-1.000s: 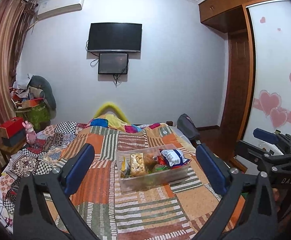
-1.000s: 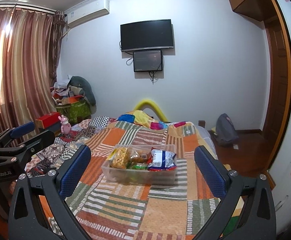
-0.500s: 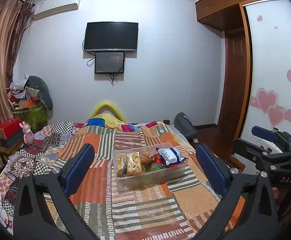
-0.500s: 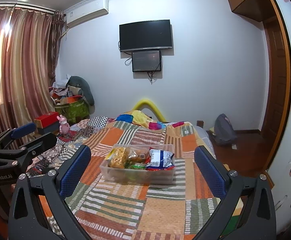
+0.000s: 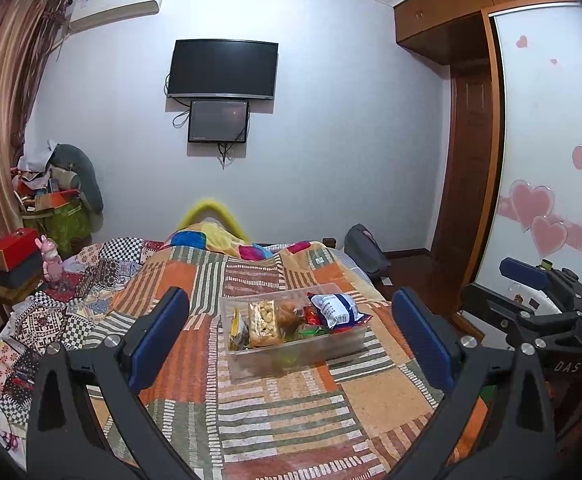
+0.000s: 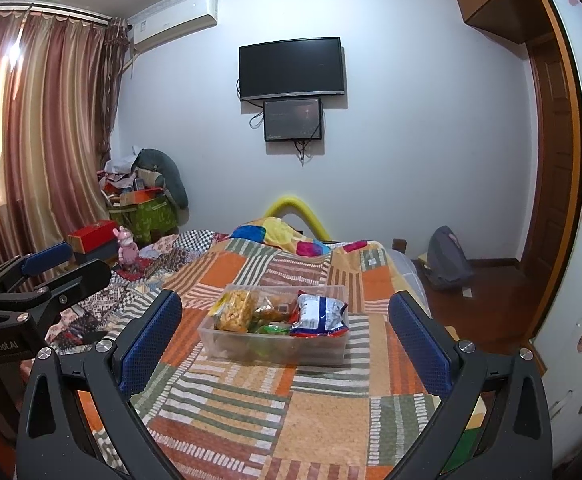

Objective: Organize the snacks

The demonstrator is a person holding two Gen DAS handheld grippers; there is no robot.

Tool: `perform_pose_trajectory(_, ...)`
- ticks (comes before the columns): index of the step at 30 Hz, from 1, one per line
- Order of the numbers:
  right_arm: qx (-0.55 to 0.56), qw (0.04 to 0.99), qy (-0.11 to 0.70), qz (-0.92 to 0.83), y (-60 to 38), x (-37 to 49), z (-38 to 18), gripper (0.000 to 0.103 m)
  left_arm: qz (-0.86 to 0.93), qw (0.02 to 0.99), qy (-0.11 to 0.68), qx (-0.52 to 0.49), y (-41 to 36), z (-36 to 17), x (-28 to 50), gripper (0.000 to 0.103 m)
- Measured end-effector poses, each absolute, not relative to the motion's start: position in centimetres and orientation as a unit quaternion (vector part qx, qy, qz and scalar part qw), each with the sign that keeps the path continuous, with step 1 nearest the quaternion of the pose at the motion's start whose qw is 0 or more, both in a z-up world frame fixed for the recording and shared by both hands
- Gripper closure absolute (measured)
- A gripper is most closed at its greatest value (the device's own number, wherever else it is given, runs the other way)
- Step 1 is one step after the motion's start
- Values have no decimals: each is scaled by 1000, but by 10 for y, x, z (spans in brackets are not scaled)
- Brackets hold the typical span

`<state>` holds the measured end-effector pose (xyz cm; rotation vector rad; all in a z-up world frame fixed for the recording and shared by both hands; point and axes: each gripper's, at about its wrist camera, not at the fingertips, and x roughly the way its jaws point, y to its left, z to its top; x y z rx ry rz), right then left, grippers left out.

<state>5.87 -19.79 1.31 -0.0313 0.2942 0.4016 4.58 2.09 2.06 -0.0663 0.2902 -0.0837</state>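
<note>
Fingers (image 5: 159,336) of left gripper (image 5: 291,336) spread wide, empty; right gripper (image 6: 287,336) likewise. Both held above bed (image 6: 331,412), apart from clear bin (image 6: 275,340). Bin on patchwork quilt, holding snack packets (image 6: 319,316).

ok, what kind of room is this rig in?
Most likely a home bedroom: a bed under a striped patchwork quilt, a black wall-mounted TV, and a built-in wooden wardrobe with pink heart decals. The clear plastic snack box sits on the quilt.
</note>
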Motion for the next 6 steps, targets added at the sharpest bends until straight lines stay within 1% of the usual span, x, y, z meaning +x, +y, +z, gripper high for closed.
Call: perform_pose_trajectory(6,-15,969,148,198,-198,60,13,0,-46,987,150,-34,20,20,47,0)
